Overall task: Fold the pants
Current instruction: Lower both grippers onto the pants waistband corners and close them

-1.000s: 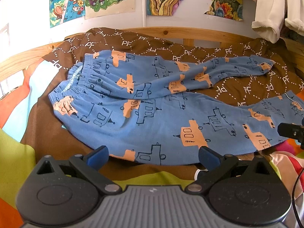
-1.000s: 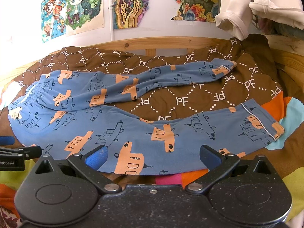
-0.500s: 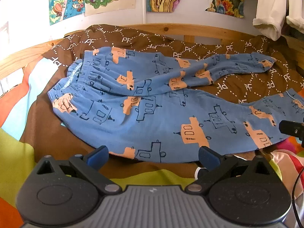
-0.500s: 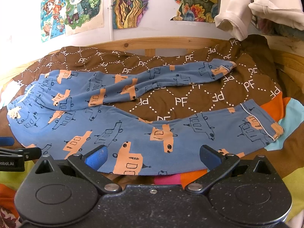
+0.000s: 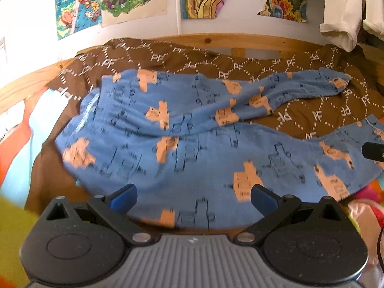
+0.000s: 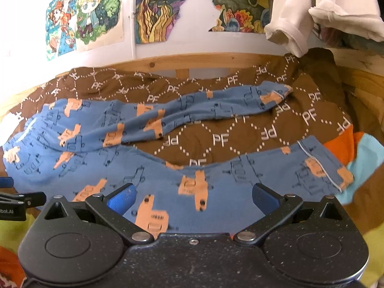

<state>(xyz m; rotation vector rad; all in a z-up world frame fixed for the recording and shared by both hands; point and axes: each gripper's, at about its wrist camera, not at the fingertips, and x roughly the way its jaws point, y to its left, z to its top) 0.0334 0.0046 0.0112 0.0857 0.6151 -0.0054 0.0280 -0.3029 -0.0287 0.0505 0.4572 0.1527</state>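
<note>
Blue pants point(image 5: 192, 148) with orange truck prints lie spread on a brown quilt point(image 5: 312, 117), waistband at the left, two legs running right and apart. They also show in the right wrist view point(image 6: 168, 175). My left gripper point(image 5: 193, 198) is open and empty, over the near edge of the pants by the seat. My right gripper point(image 6: 193, 198) is open and empty, over the near leg; that leg's cuff point(image 6: 331, 170) lies to its right. The far leg's cuff point(image 6: 276, 96) lies at the back right.
A wooden bed rail point(image 6: 192, 60) runs behind the quilt, under a wall with posters point(image 6: 84, 19). White garments point(image 6: 312, 12) hang at the upper right. Colourful bedding point(image 6: 360, 148) lies to the right and near side. The left gripper's tip point(image 6: 21, 199) shows at the left edge.
Both grippers have moved forward and lower toward the pants, so their near edge now lies between the fingers. The pants have not moved.
</note>
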